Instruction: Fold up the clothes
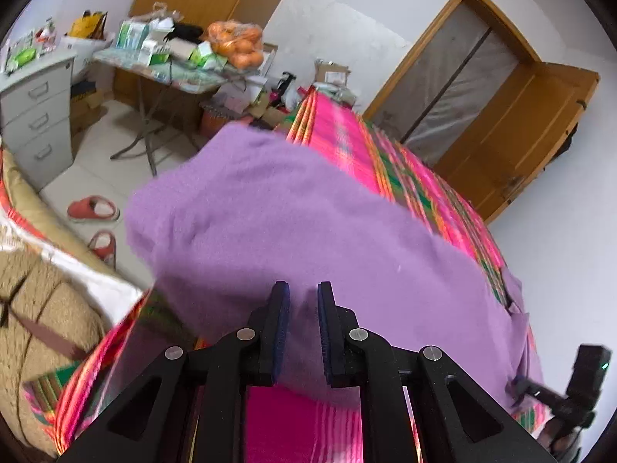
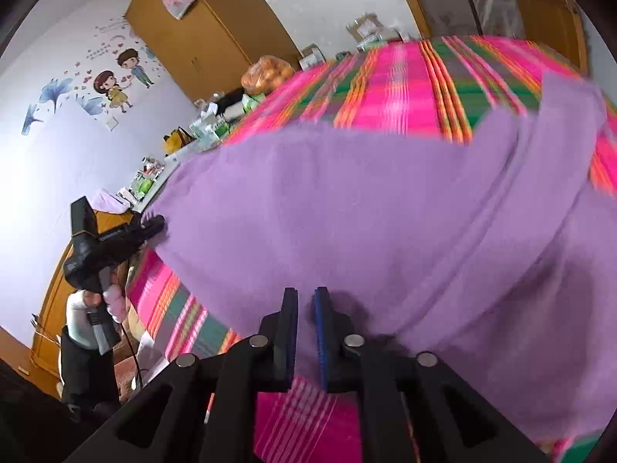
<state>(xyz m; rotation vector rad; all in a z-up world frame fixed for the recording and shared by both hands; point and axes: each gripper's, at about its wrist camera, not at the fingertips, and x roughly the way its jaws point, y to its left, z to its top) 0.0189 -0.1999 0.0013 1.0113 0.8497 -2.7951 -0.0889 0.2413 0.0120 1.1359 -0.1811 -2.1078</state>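
A purple fleece garment (image 1: 293, 216) lies spread flat on a bed with a pink, green and orange striped cover (image 1: 347, 142). My left gripper (image 1: 303, 301) hovers at the garment's near edge. Its jaws stand a narrow gap apart, and the pads do not press on the cloth seen between them. In the right wrist view the same garment (image 2: 366, 208) fills the middle. My right gripper (image 2: 306, 303) is over its near hem, also slightly open with nothing pinched. The left gripper (image 2: 156, 224) shows there at the garment's left corner, the right gripper (image 1: 520, 386) at the other corner.
Left of the bed are a grey drawer cabinet (image 1: 36, 115), a cluttered folding table (image 1: 169, 65) with a bag of oranges (image 1: 237, 44), and red slippers (image 1: 94, 208) on the tiled floor. A wooden door (image 1: 513, 135) stands open beyond. A person's gloved hand (image 2: 113, 301) holds the left gripper.
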